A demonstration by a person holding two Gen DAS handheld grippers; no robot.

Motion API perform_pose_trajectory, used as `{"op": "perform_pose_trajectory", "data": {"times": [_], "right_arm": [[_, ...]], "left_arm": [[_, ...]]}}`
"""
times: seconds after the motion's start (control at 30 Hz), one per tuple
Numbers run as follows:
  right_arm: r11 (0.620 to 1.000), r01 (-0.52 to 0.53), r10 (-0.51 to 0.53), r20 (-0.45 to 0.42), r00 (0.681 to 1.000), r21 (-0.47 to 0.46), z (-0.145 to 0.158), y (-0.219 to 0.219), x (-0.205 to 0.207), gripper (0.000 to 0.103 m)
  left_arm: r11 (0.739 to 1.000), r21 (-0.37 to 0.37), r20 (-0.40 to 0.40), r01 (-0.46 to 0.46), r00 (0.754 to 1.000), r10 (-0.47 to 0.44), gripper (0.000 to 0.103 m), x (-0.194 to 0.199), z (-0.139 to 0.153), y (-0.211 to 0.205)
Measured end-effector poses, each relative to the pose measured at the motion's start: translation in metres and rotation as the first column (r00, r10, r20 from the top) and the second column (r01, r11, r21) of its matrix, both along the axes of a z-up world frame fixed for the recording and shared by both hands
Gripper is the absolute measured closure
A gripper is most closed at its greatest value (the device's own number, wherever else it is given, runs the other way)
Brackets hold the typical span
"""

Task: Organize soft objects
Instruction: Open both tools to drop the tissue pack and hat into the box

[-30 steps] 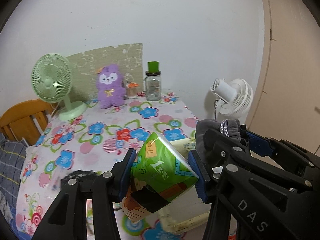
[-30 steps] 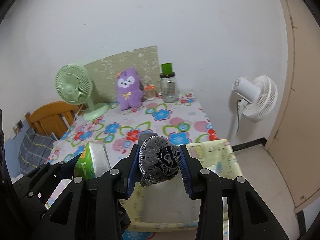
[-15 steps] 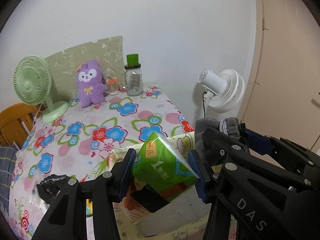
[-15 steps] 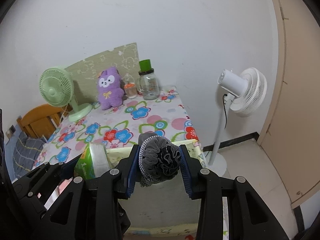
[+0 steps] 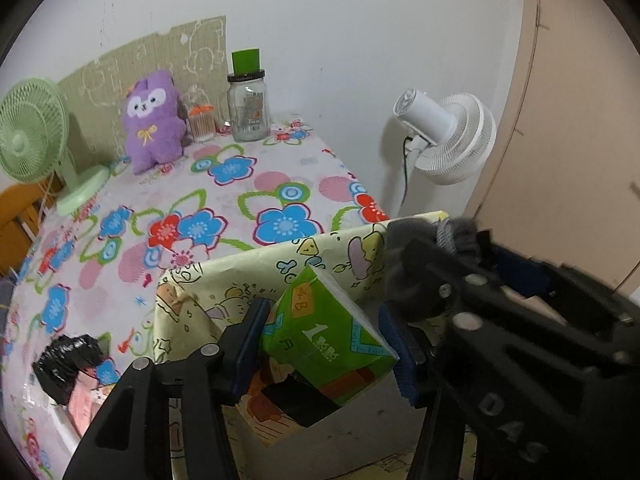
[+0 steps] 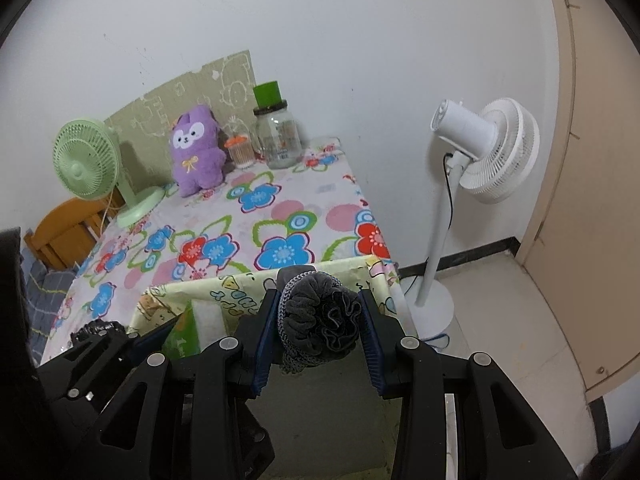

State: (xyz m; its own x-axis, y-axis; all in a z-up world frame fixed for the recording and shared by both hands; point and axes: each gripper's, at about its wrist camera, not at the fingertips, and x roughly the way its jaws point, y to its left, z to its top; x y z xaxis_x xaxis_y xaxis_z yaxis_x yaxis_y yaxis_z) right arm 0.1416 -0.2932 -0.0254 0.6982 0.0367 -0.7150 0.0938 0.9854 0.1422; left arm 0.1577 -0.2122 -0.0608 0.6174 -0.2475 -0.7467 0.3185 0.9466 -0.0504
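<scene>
My left gripper (image 5: 326, 340) is shut on a green tissue pack (image 5: 324, 336), held over the open cartoon-print storage box (image 5: 256, 258) at the table's near right corner. My right gripper (image 6: 318, 324) is shut on a grey ruffled cloth bundle (image 6: 320, 320), also over that box (image 6: 224, 282). The tissue pack shows at the left in the right wrist view (image 6: 188, 336). The grey bundle shows at the right in the left wrist view (image 5: 424, 248). A purple plush toy (image 5: 152, 120) sits at the back of the table.
A floral tablecloth (image 5: 192, 208) covers the table. At the back stand a green desk fan (image 5: 28, 136), a glass jar with green lid (image 5: 248, 104) and a small orange-lidded jar (image 5: 200, 124). A black crumpled bag (image 5: 66, 360) lies at the near left. A white floor fan (image 6: 476, 152) stands right of the table.
Both grippers have moved forward and down over the box, still holding the tissue pack and the grey bundle. The view has tilted, showing more of the box's inside.
</scene>
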Motion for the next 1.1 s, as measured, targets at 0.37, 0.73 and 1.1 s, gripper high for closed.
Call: {"op": "perform_pose_trajectory", "data": {"times": [0.37,0.73,1.1], "right_arm": [[1.000,-0.014,0.014,0.005,1.000,0.025,0.001,-0.001,-0.003,0.030],[0.999,0.027,-0.025,0.043,0.999,-0.041,0.018,0.007,-0.023,0.012],[0.997,0.039,-0.033,0.080,0.996,-0.066,0.042,0.023,-0.044,0.010]], "left_arm": [[1.000,0.012,-0.009,0.017,1.000,-0.017,0.011,-0.005,0.003,-0.003],[0.999,0.029,0.035,0.025,0.999,-0.026,0.006,-0.023,0.016,0.002],[0.999,0.039,0.116,0.025,0.993,-0.029,0.005,-0.046,0.041,0.016]]}}
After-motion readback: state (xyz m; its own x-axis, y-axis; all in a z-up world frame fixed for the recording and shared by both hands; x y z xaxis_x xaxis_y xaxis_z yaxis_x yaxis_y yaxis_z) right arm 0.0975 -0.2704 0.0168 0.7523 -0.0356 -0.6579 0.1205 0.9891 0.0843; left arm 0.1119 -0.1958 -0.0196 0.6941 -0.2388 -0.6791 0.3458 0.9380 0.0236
